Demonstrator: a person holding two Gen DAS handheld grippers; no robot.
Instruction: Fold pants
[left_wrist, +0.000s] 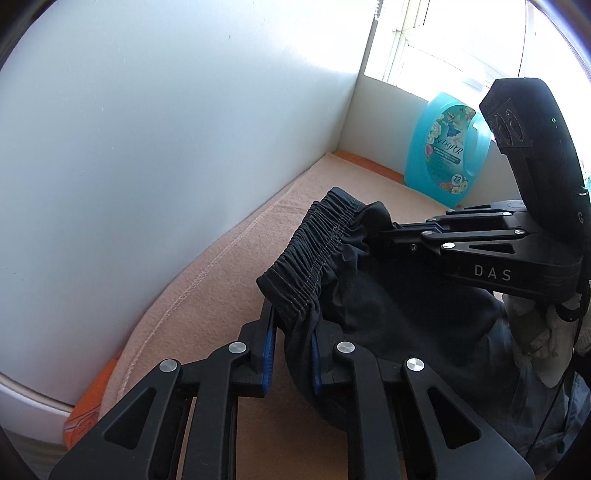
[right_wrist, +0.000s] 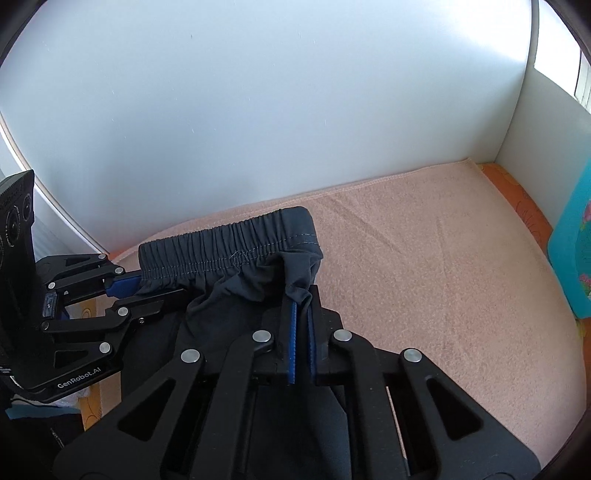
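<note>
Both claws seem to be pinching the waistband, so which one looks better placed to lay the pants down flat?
Probably the right gripper: wide bare blanket lies ahead of it, while the left gripper sits near the wall. Both hold the pants.

One pants (right_wrist: 236, 243), two tools (one bottle (left_wrist: 443, 147)).

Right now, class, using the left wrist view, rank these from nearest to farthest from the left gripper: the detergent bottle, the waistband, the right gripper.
1. Waistband: clamped at its near end in the left gripper.
2. Right gripper: ahead and to the right, gripping the waistband's far end.
3. Detergent bottle: far right, standing by the window.
</note>
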